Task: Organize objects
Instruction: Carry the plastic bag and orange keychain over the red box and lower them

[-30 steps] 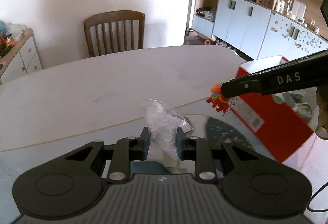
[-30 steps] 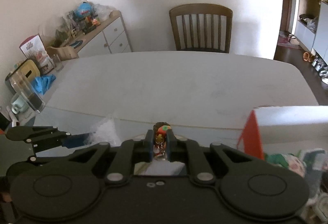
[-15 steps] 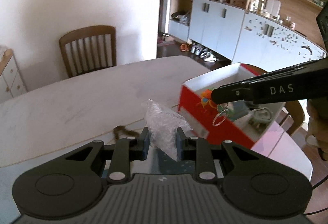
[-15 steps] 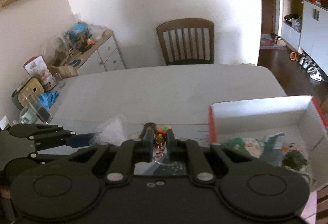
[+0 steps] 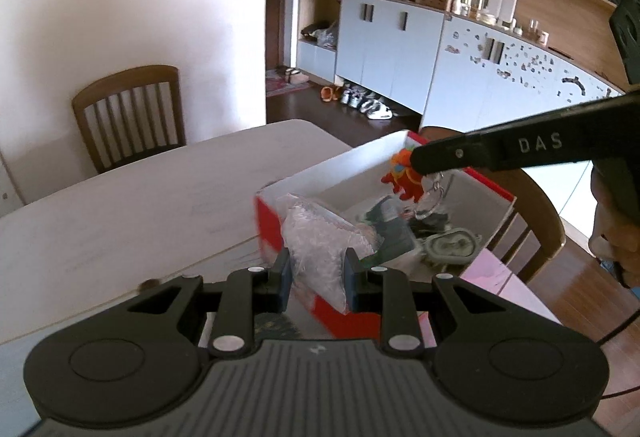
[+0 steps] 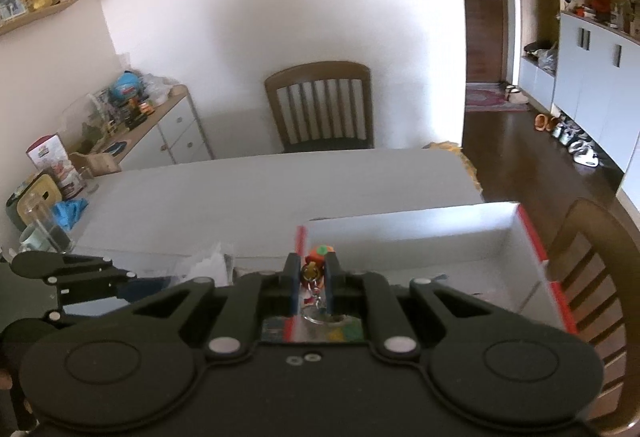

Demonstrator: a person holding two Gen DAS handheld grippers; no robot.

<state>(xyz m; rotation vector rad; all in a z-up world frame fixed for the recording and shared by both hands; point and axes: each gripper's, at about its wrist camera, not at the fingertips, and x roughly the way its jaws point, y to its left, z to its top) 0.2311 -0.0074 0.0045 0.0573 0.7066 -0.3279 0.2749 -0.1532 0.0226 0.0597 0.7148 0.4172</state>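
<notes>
Now the red, white-lined cardboard box (image 5: 360, 173), holding mixed trinkets, is sitting mid-frame, nearer than before; left tool (image 5: 316, 273) is clamping a clear plastic bag (image 5: 320, 237), right tool (image 6: 311, 277) an orange keychain figure (image 6: 314, 263), both over the box.

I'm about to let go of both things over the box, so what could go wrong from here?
1. The plastic bag in the left gripper hangs at the box's near wall, so it might drop outside.
2. The keychain in the right gripper has a loose ring that may snag the jaws.
</notes>
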